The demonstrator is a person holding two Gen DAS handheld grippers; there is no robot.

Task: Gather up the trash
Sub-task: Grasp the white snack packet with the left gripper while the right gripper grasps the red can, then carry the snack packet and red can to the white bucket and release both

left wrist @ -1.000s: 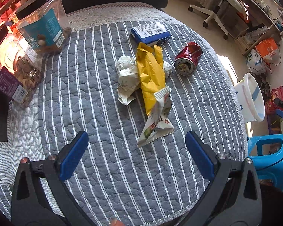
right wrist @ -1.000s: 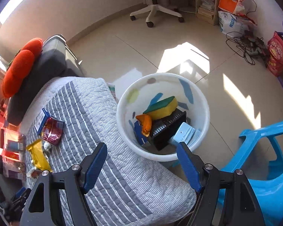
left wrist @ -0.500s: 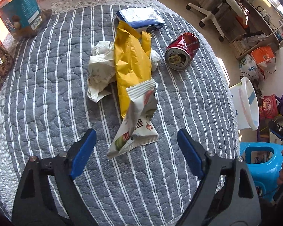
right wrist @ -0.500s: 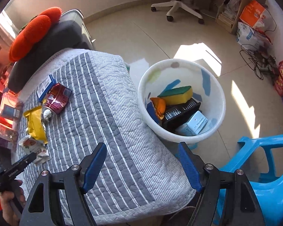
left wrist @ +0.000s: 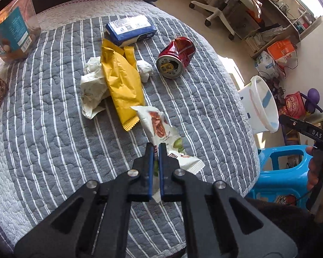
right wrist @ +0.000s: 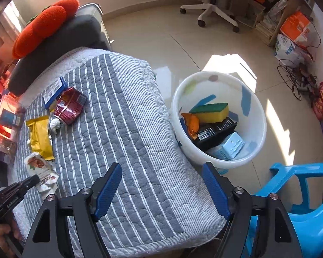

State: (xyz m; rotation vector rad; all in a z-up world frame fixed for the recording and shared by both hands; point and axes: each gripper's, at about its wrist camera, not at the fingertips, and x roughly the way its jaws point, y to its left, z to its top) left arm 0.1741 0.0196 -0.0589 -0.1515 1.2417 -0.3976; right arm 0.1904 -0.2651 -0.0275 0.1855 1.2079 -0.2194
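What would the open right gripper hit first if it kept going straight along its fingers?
Probably the grey white-striped quilt: the right gripper points steeply down at its edge, nothing between the open jaws. Depth is uncertain.

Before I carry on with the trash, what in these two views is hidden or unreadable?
- Left wrist view: the near end of the white snack wrapper sits behind the shut left tool.
- Left wrist view: the crumpled paper is partly under the yellow wrapper.
- Right wrist view: the bucket bottom is covered by its contents.
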